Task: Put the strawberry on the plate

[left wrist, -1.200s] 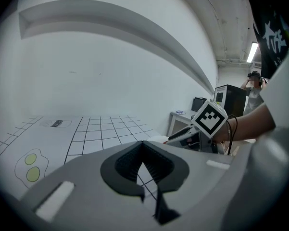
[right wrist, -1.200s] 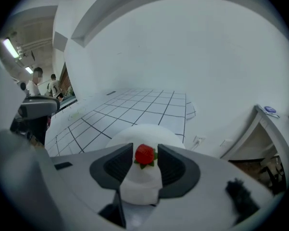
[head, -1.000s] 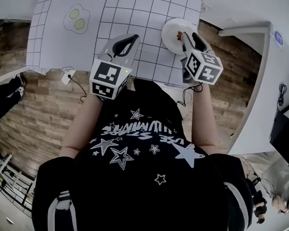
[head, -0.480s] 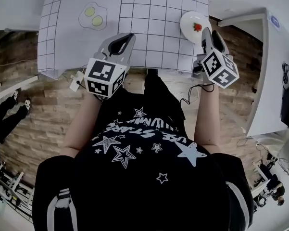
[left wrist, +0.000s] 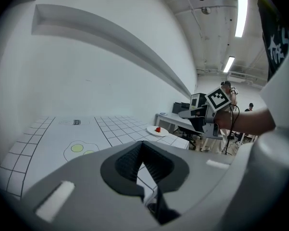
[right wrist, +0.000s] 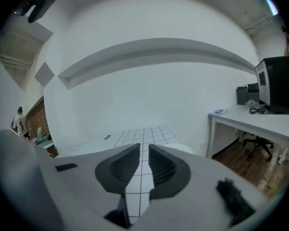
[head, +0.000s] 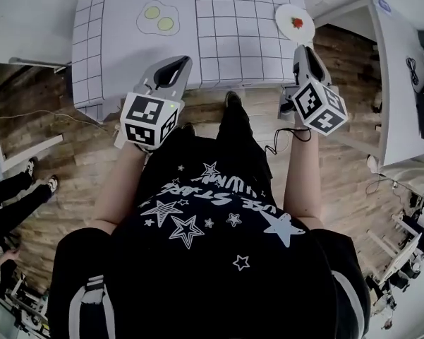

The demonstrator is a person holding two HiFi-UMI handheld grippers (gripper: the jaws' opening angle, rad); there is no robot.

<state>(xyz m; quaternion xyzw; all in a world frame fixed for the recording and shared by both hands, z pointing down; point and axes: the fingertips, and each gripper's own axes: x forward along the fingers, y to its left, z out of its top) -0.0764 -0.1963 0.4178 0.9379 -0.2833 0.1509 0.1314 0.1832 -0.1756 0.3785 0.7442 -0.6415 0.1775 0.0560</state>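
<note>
The red strawberry (head: 297, 22) lies on the small white plate (head: 289, 13) at the table's near right corner. From the left gripper view the strawberry (left wrist: 157, 129) and the plate (left wrist: 153, 132) look small and far off. My right gripper (head: 300, 48) hangs just off the table edge, short of the plate. Its jaws (right wrist: 144, 150) are closing, with a narrow gap and nothing between them. Part of the plate rim (right wrist: 182, 147) shows behind its right jaw. My left gripper (head: 181, 60) is off the front edge, shut and empty (left wrist: 143, 144).
A white grid mat (head: 233, 20) covers the table, and a fried-egg piece (head: 159, 18) lies on it to the left. White desks (head: 395, 83) stand to the right over wooden floor. A monitor (right wrist: 275, 83) sits on a desk. Other people stand at the far left (head: 14, 203).
I have stepped back from the table. Both grippers came off the mat to its front edge. The right gripper left the plate, where the strawberry stays.
</note>
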